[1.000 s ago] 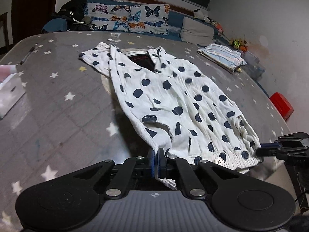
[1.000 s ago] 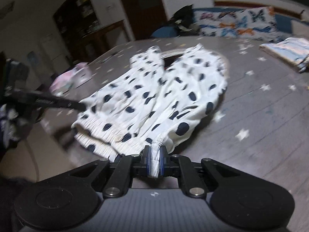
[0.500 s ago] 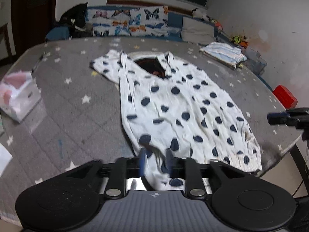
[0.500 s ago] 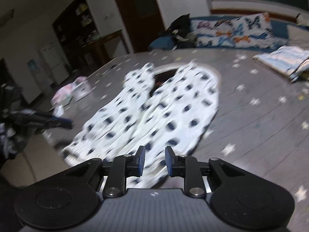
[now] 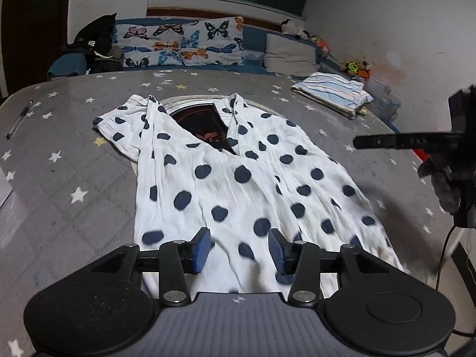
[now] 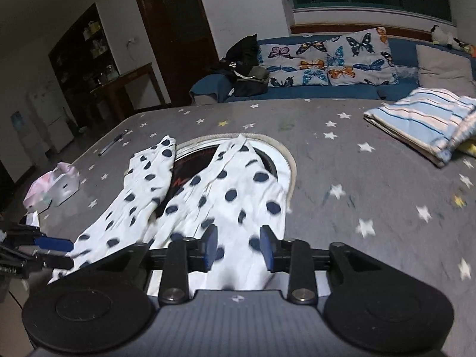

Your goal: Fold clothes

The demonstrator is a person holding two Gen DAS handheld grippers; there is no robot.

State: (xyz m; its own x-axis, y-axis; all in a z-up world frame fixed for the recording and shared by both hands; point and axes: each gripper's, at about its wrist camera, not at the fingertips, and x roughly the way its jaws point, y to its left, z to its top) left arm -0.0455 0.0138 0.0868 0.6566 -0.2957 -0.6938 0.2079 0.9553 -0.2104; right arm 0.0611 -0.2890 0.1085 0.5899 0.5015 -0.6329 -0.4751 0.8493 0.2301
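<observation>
A white shirt with dark blue dots [image 5: 235, 184] lies spread flat on the grey star-patterned table [image 5: 59, 184], collar at the far end, hem toward me. My left gripper [image 5: 239, 250] hovers over the hem's left part, its jaws opening; the blue pads stand apart from the cloth. My right gripper [image 6: 238, 247] is above the shirt [image 6: 226, 199] near its right side, jaws opening too, nothing pinched between them. Each gripper shows at the edge of the other's view: the right gripper [image 5: 386, 142] and the left gripper [image 6: 50, 251].
A folded striped garment [image 5: 333, 93] lies at the table's far right. A pen [image 5: 19, 119] and a pink tissue pack [image 6: 52, 186] sit toward the left. A round inlay [image 6: 279, 160] shows under the collar. Behind the table runs a sofa with butterfly cushions [image 5: 181, 44].
Both grippers have let go of the hem and opened. They have drawn back from the shirt, which now lies flatter and spread out on the table.
</observation>
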